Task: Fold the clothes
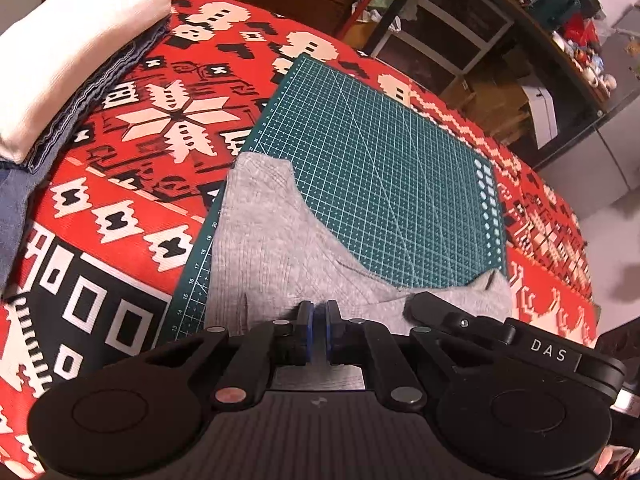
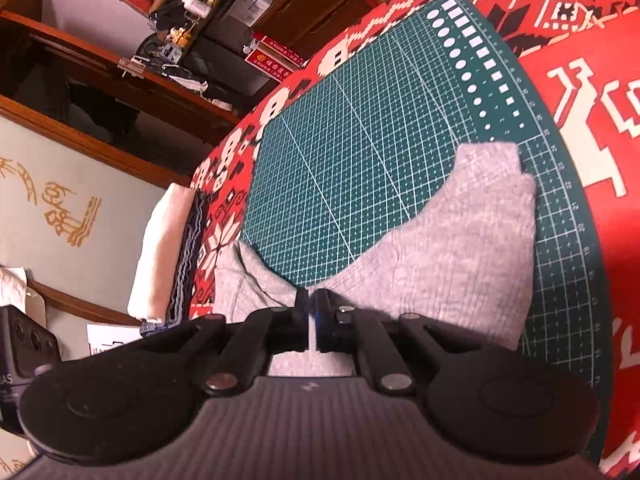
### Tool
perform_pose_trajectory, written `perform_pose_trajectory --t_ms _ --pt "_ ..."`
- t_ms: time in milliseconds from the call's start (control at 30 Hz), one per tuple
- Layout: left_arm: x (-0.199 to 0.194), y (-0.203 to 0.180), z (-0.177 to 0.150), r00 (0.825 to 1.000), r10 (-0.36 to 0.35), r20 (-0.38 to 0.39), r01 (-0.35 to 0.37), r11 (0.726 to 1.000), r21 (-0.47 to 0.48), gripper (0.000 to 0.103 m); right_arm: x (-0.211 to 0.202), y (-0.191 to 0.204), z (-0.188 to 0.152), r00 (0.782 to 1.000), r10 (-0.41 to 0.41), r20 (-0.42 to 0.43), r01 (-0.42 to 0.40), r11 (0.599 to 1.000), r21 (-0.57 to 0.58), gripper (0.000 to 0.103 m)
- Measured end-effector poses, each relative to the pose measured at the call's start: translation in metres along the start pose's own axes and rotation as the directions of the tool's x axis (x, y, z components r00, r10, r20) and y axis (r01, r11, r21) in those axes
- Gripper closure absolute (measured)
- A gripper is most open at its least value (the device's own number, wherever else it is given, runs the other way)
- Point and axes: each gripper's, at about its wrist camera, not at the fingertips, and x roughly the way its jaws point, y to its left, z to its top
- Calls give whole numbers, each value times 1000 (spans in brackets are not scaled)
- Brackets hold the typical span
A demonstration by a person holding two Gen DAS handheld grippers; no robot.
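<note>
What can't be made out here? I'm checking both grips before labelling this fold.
- Left wrist view: the left hand-held gripper hides the near edge of the grey garment, so no pinch shows.
- Right wrist view: the right hand-held gripper covers the garment's near part likewise.
- Both views: the gripper bodies cut off the garment's lower part.

Looks like a lived-in home room used as a makeshift workspace. Red, black and cream patterned woven tablecloth (image 1: 120, 208) under a green gridded cutting mat (image 1: 380, 168); folded white and blue-grey laundry stack (image 1: 60, 64) far left. Cluttered dark wooden shelving (image 2: 168, 60) and stacked cardboard boxes (image 1: 492, 96) behind the table.
</note>
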Motion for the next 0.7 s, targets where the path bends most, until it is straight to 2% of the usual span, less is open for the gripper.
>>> perform_pose_trajectory --t_ms 133,233,400,700 --pt "-11 -3 -1 996 -89 -13 89 996 -26 97 -15 2 1 999 30 14 -30 1000 7 95" --pt "-14 -12 -5 993 -115 -17 115 993 -2 97 -23 5 0 1000 26 1 -26 1000 -14 95" --pt "4 -20 -10 995 -88 -52 89 996 15 97 -27 7 -12 999 -37 -15 36 996 -76 95" --pt "18 -18 -3 998 -42 -47 43 999 16 97 -15 -5 -2 999 -53 -8 52 998 -38 96"
